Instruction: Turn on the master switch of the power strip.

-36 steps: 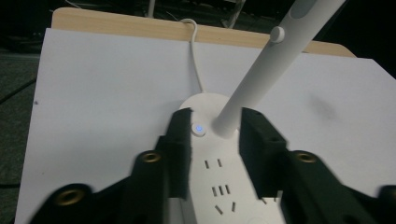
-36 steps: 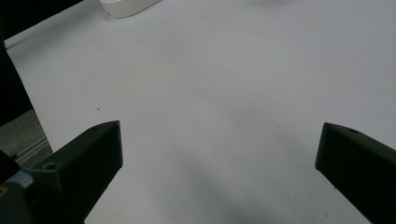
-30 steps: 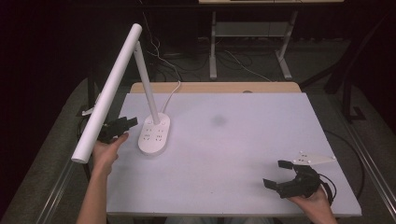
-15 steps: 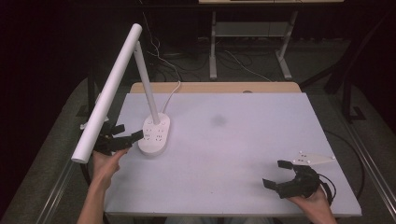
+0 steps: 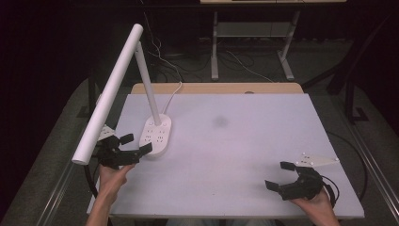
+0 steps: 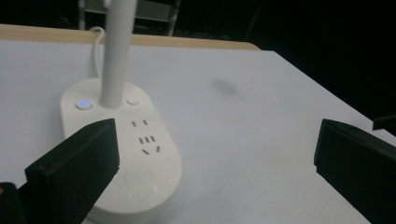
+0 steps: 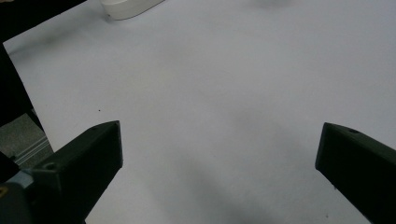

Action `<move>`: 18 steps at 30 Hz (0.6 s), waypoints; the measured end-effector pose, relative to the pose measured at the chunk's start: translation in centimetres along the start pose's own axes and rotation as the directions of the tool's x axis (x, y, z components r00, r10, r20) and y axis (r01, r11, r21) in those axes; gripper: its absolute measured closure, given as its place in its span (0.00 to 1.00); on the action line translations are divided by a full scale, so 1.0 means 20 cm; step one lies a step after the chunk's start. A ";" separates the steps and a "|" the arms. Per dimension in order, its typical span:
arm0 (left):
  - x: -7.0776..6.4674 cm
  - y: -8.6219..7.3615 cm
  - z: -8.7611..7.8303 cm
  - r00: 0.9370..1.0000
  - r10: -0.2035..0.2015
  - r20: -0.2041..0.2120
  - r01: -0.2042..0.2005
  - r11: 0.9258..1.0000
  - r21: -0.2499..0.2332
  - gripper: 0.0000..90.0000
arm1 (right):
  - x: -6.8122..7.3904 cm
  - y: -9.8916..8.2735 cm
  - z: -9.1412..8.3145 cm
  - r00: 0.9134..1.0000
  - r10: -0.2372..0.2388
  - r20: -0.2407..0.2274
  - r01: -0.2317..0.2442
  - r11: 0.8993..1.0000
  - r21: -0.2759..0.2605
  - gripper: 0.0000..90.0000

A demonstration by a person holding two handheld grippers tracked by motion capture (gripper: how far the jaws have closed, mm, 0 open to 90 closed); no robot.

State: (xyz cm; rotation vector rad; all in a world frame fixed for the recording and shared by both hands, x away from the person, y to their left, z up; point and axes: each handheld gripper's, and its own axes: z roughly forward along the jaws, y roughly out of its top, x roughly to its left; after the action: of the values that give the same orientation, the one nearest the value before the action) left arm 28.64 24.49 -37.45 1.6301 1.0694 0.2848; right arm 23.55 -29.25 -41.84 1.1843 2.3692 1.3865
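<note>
Black jaws of the left gripper [image 5: 126, 151] stood wide apart with nothing between them, having just been opening as the earlier frames show; in the high view they pointed toward the lamp base [image 5: 156, 135] from its near left end. In the left gripper view the left jaw overlapped the near edge of the base [image 6: 122, 151]; contact could not be judged. The base, an oval white block, lay with its long axis running away from the person, toward the table's far edge. Its post [image 5: 148, 89] rose from the far end and carried a long white tube head [image 5: 109, 94] slanting out over the table's left edge, above the left gripper. A blue-lit button [image 6: 84, 104] sat beside the post, a plain round button [image 6: 133, 99] on the other side, with socket slots [image 6: 146, 138] nearer the jaws. No brand or writing was legible. The left hand [image 5: 110, 181] was much the nearer; the right gripper [image 5: 284, 175], jaws likewise apart and empty, hovered well away at the table's [image 5: 244, 155] near right corner.
</note>
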 end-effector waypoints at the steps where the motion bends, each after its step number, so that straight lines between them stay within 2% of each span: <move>1: -0.01 -0.01 0.00 1.000 0.010 0.001 -0.010 1.000 0.006 0.00 | 0.00 0.00 0.00 1.000 0.000 0.000 0.000 1.000 -0.001 0.00; 10: -0.10 -0.06 0.05 0.998 0.040 0.045 -0.042 0.998 0.053 0.00 | 0.00 0.00 0.00 1.000 -0.003 0.002 0.003 1.000 -0.006 0.00; 15: -0.14 -0.11 0.08 0.994 0.078 0.072 -0.084 0.992 0.093 0.00 | 0.00 0.00 0.00 1.000 0.001 0.001 -0.001 1.000 -0.003 0.00; 18: -0.15 -0.13 0.10 0.993 0.081 0.082 -0.091 0.988 0.124 0.00 | 0.00 0.00 0.00 1.000 0.002 0.002 -0.002 1.000 -0.004 0.00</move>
State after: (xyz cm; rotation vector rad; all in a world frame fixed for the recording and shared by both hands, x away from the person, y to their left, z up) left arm 26.98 20.78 -39.45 1.7909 0.9774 0.2129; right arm 23.47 -29.32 -41.83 1.1875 2.3638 1.3890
